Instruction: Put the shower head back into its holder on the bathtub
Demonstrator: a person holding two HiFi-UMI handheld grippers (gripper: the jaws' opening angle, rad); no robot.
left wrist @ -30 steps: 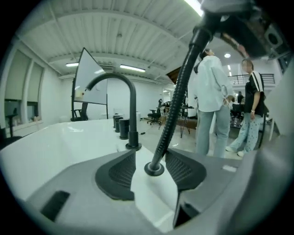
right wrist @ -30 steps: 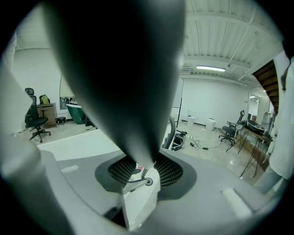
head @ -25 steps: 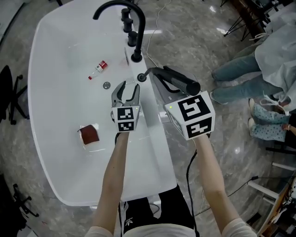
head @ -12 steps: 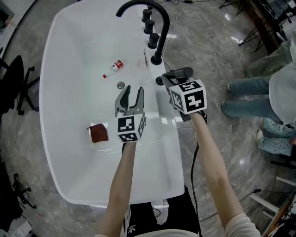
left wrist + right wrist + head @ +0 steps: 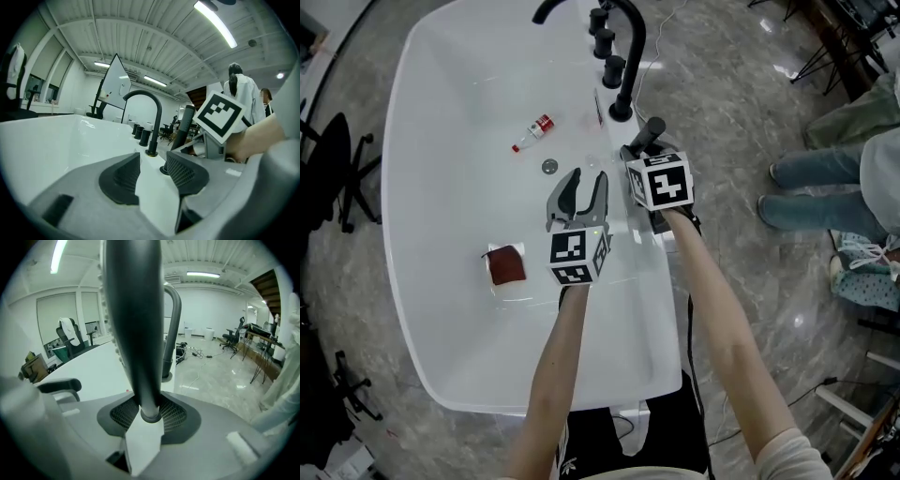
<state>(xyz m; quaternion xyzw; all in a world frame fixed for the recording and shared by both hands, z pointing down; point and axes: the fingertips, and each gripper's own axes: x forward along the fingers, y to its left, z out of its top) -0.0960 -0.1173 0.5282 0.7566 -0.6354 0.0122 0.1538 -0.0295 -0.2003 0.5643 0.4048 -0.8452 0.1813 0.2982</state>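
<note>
My right gripper (image 5: 643,157) is shut on the black shower head (image 5: 652,133), which stands nearly upright at the white bathtub's rim (image 5: 630,234), just below the faucet. In the right gripper view the handle (image 5: 136,333) rises straight up from between the pads (image 5: 123,416). In the left gripper view the shower head (image 5: 185,124) meets the black holder ring (image 5: 163,170) on the rim; whether it is seated I cannot tell. My left gripper (image 5: 578,190) hovers over the tub's right edge, open. Its jaws have just closed a little with nothing between them.
A black arched faucet (image 5: 626,52) with knobs (image 5: 603,42) stands at the rim's far end. In the tub lie a small red-capped bottle (image 5: 534,130), the drain (image 5: 549,166) and a brown pad on white (image 5: 506,266). People stand at the right (image 5: 825,178). A black chair (image 5: 328,178) is left.
The right gripper has come down and leftward to the rim with the shower head, which has turned from lying across to nearly upright. The left gripper has stayed over the tub edge.
</note>
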